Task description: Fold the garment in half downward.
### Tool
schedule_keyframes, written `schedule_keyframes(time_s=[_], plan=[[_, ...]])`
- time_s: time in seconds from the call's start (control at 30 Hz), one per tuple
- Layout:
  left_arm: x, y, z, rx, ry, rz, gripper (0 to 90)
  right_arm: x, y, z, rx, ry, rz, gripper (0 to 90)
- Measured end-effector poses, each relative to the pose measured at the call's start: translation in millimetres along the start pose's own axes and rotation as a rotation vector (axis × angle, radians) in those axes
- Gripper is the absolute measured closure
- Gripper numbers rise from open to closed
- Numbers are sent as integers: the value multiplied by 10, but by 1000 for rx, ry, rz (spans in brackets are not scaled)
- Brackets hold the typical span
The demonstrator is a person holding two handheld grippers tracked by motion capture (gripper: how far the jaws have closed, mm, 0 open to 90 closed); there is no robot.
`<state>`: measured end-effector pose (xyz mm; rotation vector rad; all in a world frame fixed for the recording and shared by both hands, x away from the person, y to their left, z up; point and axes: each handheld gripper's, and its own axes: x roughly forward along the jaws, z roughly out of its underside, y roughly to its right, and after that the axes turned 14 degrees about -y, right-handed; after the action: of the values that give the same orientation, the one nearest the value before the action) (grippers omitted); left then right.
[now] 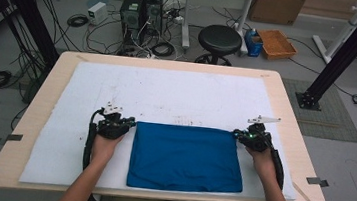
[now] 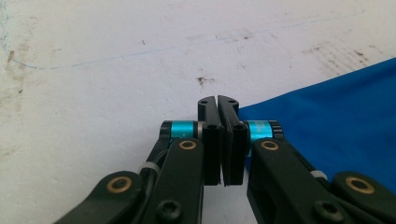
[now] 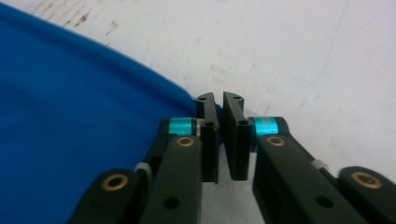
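Note:
A blue cloth [image 1: 185, 156] lies folded into a flat rectangle on the white mat [image 1: 167, 92], near the table's front edge. My left gripper [image 1: 132, 124] rests on the mat at the cloth's far left corner. In the left gripper view its jaws [image 2: 218, 105] stand together with no fabric between them, and the cloth [image 2: 336, 121] starts just right of them. My right gripper [image 1: 236, 134] sits at the far right corner. Its jaws [image 3: 218, 100] are also shut, with the cloth [image 3: 70, 116] ending just left of them.
The mat covers most of the wooden table [image 1: 40, 101] and carries dirt marks. Beyond the far edge stand a black stool [image 1: 219, 39], computer towers [image 1: 138, 11] with cables, and an orange box [image 1: 276, 44]. Black frame posts [image 1: 345, 52] rise at both sides.

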<state>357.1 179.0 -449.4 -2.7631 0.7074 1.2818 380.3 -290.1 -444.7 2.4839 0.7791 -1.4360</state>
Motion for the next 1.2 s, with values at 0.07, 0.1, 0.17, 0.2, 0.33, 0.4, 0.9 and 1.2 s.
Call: schedule_keyframes(time_s=[0.07, 0.1, 0.17, 0.2, 0.33, 0.4, 0.9, 1.2], plan=[[-35, 6, 4, 7, 5, -8, 690, 0, 27, 34, 29, 18, -4, 544], [-67, 15, 5, 15, 20, -15, 662, -14, 44, 41, 51, 33, 11, 471], [-147, 29, 2, 22, 62, -20, 622, -84, 61, 51, 62, 87, 33, 366], [-187, 33, -3, 27, 87, -17, 598, -127, 66, 57, 57, 118, 44, 320], [-356, 34, -1, 69, 200, 16, 462, -303, 58, 85, 22, 210, 77, 218], [-420, -3, 13, 84, 253, 59, 396, -378, 53, 99, 4, 243, 89, 209], [-516, -141, 62, 149, 349, 152, 238, -562, 93, 157, -31, 316, 101, 209], [-506, -137, 32, 116, 335, 141, 238, -576, 119, 198, -23, 320, 91, 209]])
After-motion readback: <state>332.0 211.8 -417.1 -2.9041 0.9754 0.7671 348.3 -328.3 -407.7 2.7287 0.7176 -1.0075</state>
